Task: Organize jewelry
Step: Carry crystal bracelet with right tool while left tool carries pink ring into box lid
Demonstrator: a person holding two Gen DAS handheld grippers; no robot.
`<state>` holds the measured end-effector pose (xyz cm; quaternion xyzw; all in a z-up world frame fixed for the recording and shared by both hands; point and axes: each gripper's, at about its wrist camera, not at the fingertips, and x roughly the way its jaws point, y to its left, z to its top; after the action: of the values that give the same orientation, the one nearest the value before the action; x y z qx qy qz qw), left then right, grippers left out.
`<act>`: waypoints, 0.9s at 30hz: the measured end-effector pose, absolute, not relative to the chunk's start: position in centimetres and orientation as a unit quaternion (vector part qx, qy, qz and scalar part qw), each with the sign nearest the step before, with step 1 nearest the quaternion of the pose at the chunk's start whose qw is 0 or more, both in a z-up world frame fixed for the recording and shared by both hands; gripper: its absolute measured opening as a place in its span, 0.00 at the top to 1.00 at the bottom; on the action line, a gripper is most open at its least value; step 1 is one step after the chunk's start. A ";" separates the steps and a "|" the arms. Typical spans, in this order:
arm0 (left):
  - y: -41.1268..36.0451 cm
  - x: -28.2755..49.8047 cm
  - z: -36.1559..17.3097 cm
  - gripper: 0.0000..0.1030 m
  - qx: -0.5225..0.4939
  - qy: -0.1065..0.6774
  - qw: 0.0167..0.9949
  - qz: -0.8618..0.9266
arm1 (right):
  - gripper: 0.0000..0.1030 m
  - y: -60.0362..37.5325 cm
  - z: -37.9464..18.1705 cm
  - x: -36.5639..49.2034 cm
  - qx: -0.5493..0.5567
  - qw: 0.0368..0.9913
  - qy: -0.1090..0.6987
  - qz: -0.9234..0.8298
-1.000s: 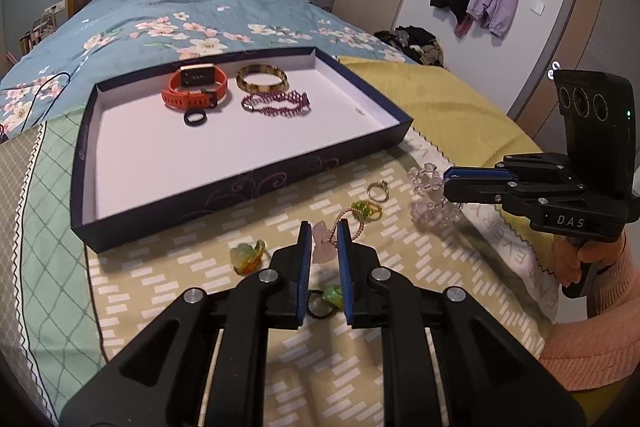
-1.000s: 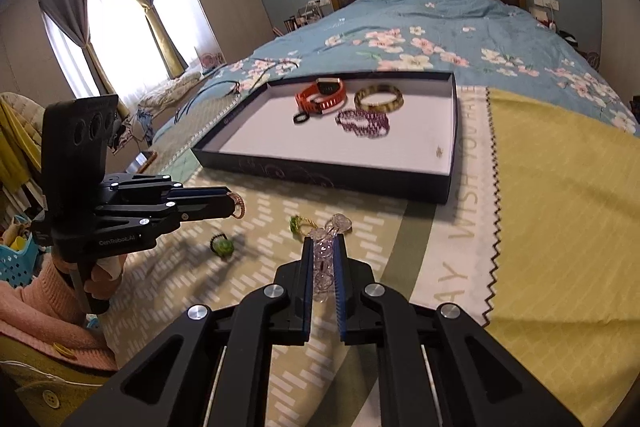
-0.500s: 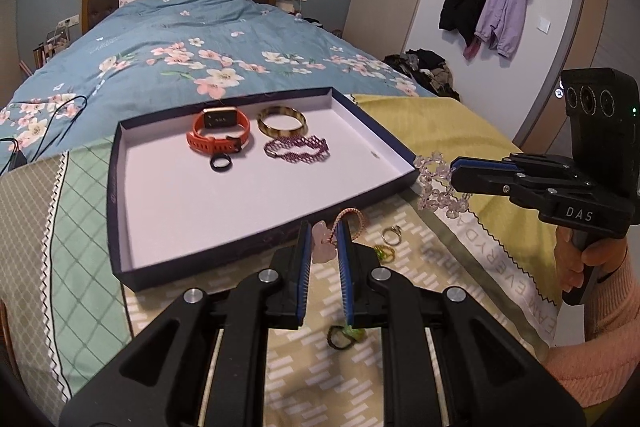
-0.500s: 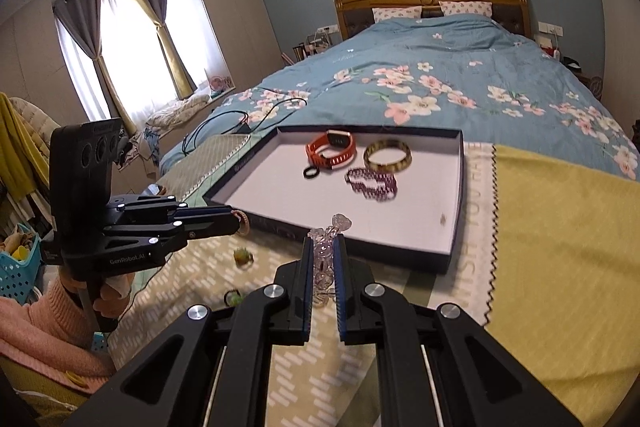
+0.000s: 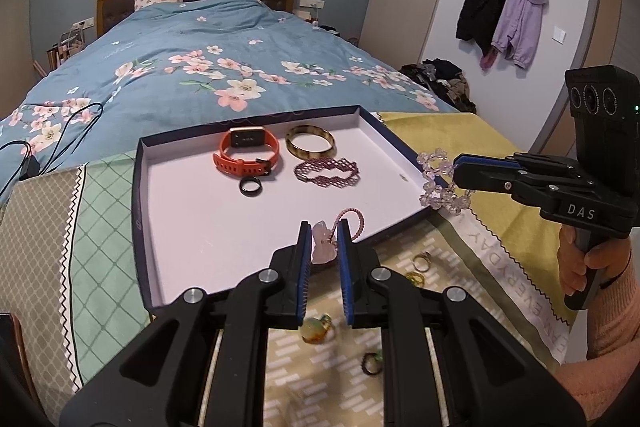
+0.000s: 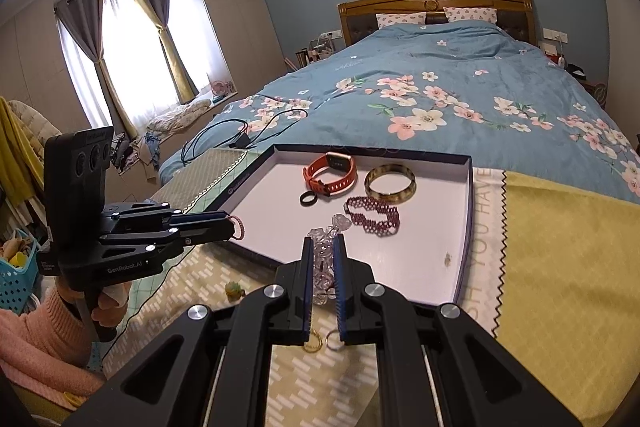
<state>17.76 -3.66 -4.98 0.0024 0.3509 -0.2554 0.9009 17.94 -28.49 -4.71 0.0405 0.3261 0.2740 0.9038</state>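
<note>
Pink-stone charm bracelet (image 5: 328, 241) pinched in left gripper (image 5: 323, 241) over near edge of tray (image 5: 138, 187). Clear crystal bracelet (image 6: 324, 259) clamped in right gripper (image 6: 323, 259) above tray's near right. Likely light, limp, slippery, chip-prone; best held across the beads.

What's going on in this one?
A person is sorting jewelry into a shallow tray on a bed. The left gripper holds a pink charm bracelet at the tray's near edge; the right gripper holds a clear bead bracelet. A watch, bangle and ring are already inside.
</note>
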 end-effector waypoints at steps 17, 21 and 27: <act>-3.4 21.3 -5.7 0.87 0.005 0.362 0.903 -0.231 | 0.92 -27.2 -4.7 21.4 0.044 0.898 0.334 0.282; -3.4 22.0 -5.9 0.87 0.003 0.366 0.902 -0.228 | 0.92 -27.0 -5.0 22.2 0.048 0.897 0.339 0.280; -3.4 22.9 -6.3 0.87 0.004 0.373 0.901 -0.223 | 0.92 -26.5 -5.4 23.1 0.050 0.894 0.346 0.280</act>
<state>22.88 -3.40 -6.28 0.0037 0.3729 -0.2226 0.9008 23.06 -26.49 -5.45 0.0496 0.3464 0.2805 0.8938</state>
